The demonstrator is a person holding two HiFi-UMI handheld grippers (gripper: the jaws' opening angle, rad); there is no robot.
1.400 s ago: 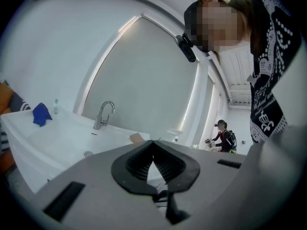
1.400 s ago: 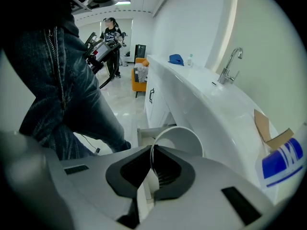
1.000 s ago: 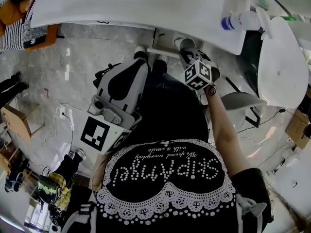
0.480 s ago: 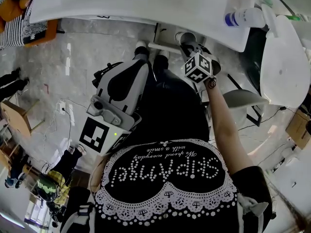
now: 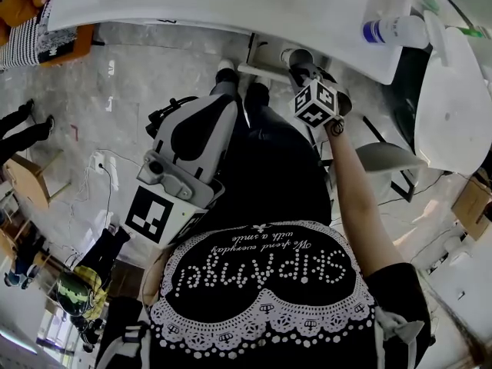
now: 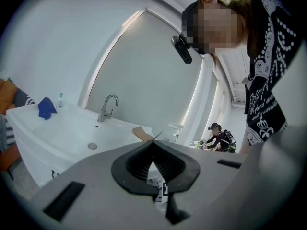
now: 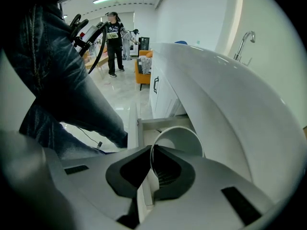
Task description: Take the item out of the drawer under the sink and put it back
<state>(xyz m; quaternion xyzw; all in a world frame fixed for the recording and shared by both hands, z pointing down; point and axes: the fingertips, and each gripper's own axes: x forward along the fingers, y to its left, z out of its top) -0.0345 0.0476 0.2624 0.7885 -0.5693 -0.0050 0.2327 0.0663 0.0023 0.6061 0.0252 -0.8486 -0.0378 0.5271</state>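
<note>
A white cup (image 7: 178, 139) hangs by its rim from my right gripper (image 7: 152, 151), which is shut on it. Its mouth faces away from the camera, just above the open white drawer (image 7: 160, 122) under the sink basin (image 7: 230, 90). In the head view the right gripper (image 5: 301, 69) points steeply down at the cup (image 5: 294, 55), close to the drawer front (image 5: 261, 71). My left gripper (image 6: 153, 146) is shut with nothing in it and points over the sink (image 6: 72, 128). In the head view the left gripper (image 5: 221, 102) is held in front of my body.
A chrome faucet (image 6: 108, 107) and a blue cloth (image 6: 46, 107) sit at the basin. A white bottle (image 5: 396, 31) lies on the counter's right end. My jeans leg (image 7: 62, 80) stands left of the drawer. People stand farther off in the room.
My right gripper has sunk a little toward the drawer with the cup still in it. The left gripper has stayed where it was.
</note>
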